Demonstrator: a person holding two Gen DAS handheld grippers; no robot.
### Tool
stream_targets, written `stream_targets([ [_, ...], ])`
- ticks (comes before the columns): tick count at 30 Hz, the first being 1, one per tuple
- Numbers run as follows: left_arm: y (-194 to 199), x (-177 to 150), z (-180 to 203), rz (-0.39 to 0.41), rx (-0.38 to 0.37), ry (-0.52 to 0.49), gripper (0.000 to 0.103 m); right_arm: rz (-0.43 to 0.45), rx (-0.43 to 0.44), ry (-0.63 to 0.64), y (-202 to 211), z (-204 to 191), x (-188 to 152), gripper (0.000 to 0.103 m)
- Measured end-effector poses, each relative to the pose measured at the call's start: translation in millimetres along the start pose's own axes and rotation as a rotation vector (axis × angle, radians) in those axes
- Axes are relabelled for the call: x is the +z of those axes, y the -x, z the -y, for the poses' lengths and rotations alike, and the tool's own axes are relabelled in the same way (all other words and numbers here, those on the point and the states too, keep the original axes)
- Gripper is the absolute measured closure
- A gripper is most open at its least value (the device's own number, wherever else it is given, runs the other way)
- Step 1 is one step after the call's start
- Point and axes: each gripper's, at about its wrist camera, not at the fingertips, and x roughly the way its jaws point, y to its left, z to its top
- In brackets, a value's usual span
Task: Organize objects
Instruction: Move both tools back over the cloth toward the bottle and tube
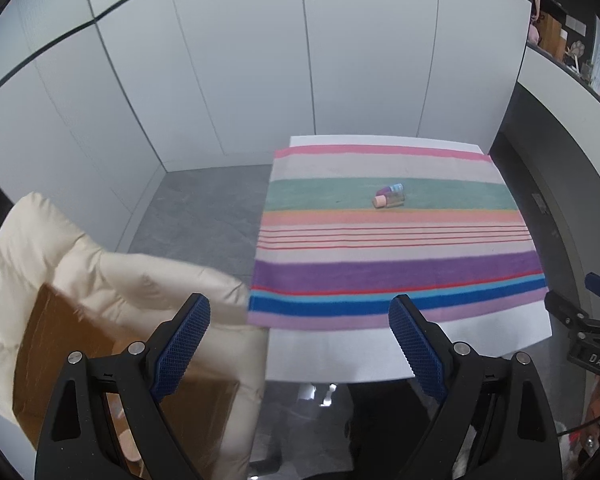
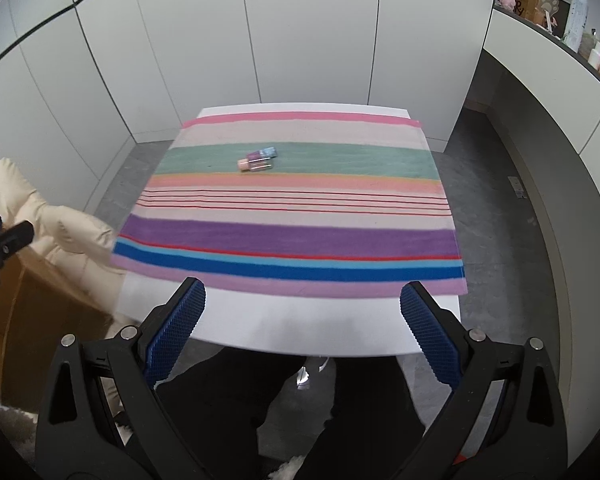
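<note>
Our left gripper [image 1: 299, 312] and right gripper [image 2: 302, 300] both stand spread wide, holding and touching nothing. On the green band of the striped towel [image 2: 292, 216] lie two small clear bottles [image 2: 258, 160] side by side — long axes across the table, caps pointing left.

You see a fuzzy, matt striped towel [image 2: 292, 208] on a smooth white table [image 2: 300, 328]. At your 12 o'clock, clear glossy bottles [image 2: 258, 160]. At 9, puffy cream cloth [image 1: 112, 280] over matt cardboard [image 1: 60, 344]. Pads [image 2: 176, 332] are ribbed blue rubber.
</note>
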Motion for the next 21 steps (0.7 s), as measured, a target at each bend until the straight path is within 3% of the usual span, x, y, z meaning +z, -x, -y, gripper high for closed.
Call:
stream_targets([
  [8, -47, 40, 23, -0.039, -0.006, -0.081, 0.011, -0.003, 0.002, 0.050, -64, 12, 46, 0.003],
  [13, -95, 60, 23, -0.110, 0.003, -0.078, 0.011, -0.023, 0.036, 0.054, -126, 7, 74, 0.003],
  [17, -129, 62, 14, -0.154, 0.039, -0.067, 0.011, -0.036, 0.109, -0.011, -183, -10, 93, 0.003],
  [21, -153, 59, 1, -0.211, 0.031, -0.027, 0.011, -0.034, 0.140, 0.022, -235, -47, 109, 0.003],
])
